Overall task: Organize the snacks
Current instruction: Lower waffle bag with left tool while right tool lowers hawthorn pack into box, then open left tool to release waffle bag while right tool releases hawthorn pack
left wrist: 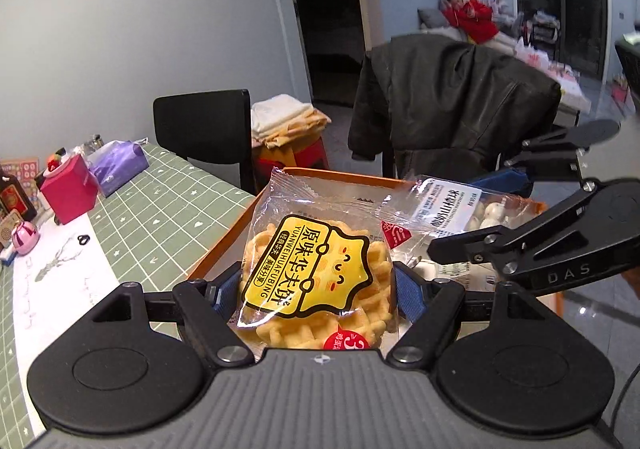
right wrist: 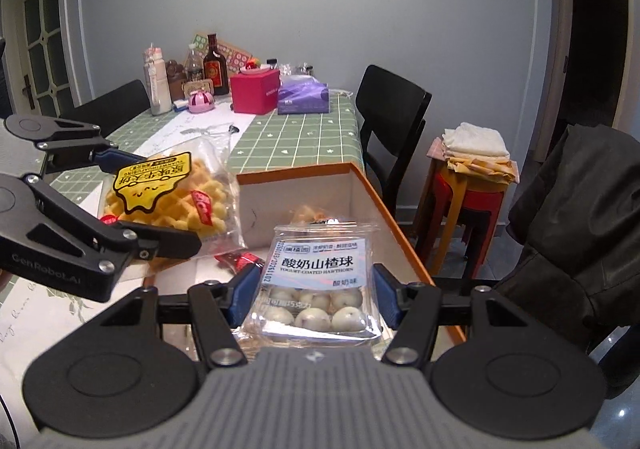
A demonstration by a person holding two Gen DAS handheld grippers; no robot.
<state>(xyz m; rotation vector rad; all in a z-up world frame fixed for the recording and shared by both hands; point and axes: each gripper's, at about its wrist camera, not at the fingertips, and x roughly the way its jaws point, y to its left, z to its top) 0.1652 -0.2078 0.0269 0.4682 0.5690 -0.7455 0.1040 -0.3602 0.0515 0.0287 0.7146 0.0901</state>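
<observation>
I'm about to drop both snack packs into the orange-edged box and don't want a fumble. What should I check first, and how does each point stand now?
1. Left gripper clamped on the waffle pack: ok, both blue pads press its sides.
2. Right gripper clamped on the hawthorn ball pack: ok, held between both pads.
3. Box open on top: ok, no lid in view.
4. Room in the box: ok, white floor shows beside a few small wrappers.
5. Both packs over the opening: cannot tell, the waffle pack hangs near the left wall.
6. Grippers clear of each other: ok, close but apart.
</observation>
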